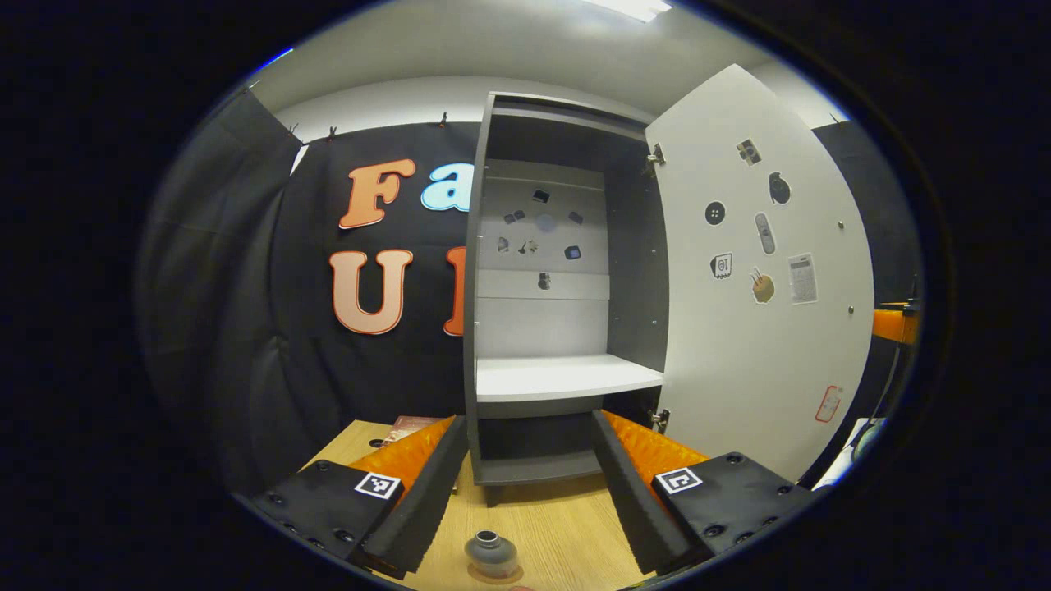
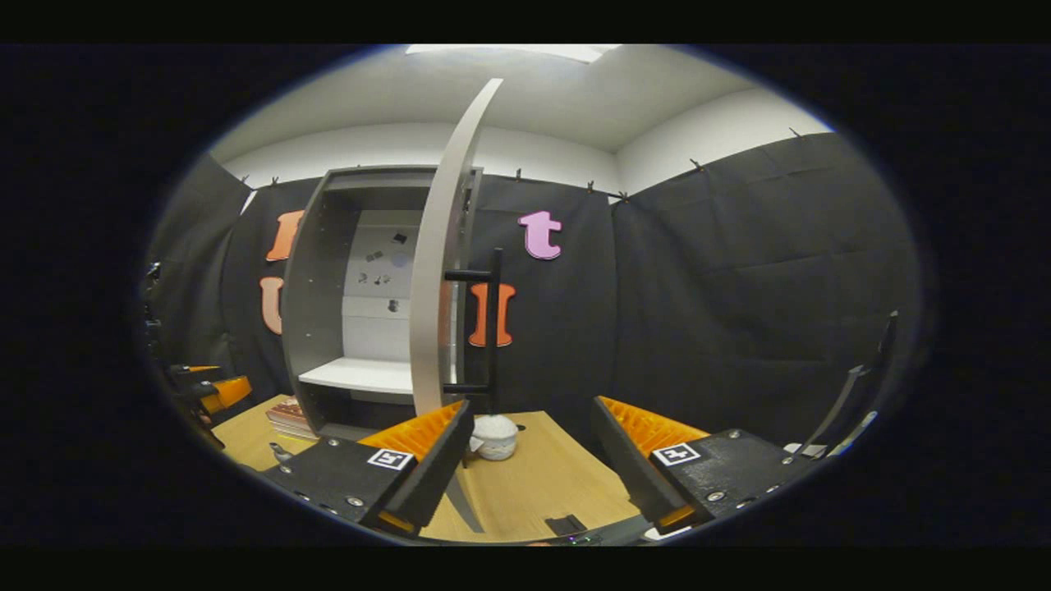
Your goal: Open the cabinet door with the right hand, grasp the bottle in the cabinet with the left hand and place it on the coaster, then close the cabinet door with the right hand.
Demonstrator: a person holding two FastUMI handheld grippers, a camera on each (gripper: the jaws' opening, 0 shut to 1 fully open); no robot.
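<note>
We see a wooden table [image 1: 566, 525] in a booth hung with black cloth, a white wall and ceiling above it. On the far part of the table stands a grey cabinet [image 1: 484, 271] with its door [image 1: 764, 345] swung wide open to the right; stickers dot the door's inner face and the cabinet's back panel. The white shelf [image 1: 566, 376] inside is bare. In the right gripper view we meet the door nearly edge-on, its black bar handle [image 2: 494, 328] on the far side, and a small white pot [image 2: 495, 437] on the table just beyond the door's foot. A stack of books [image 2: 289, 417] lies at the cabinet's left. In the left gripper view the left gripper [image 1: 530, 484] hangs above the table with its fingers wide apart, gripping nothing. The bottle [image 1: 491, 553], small, grey and round-bellied, stands upright on the near table, its long axis vertical and its open mouth up. It sits below the gap between the fingers, closer to the left one, and touches neither; under it we make out a reddish edge, though we cannot tell whether that is the coaster. The right gripper [image 2: 532, 460] is also spread open and empty, near the door's edge but not touching it.
</note>
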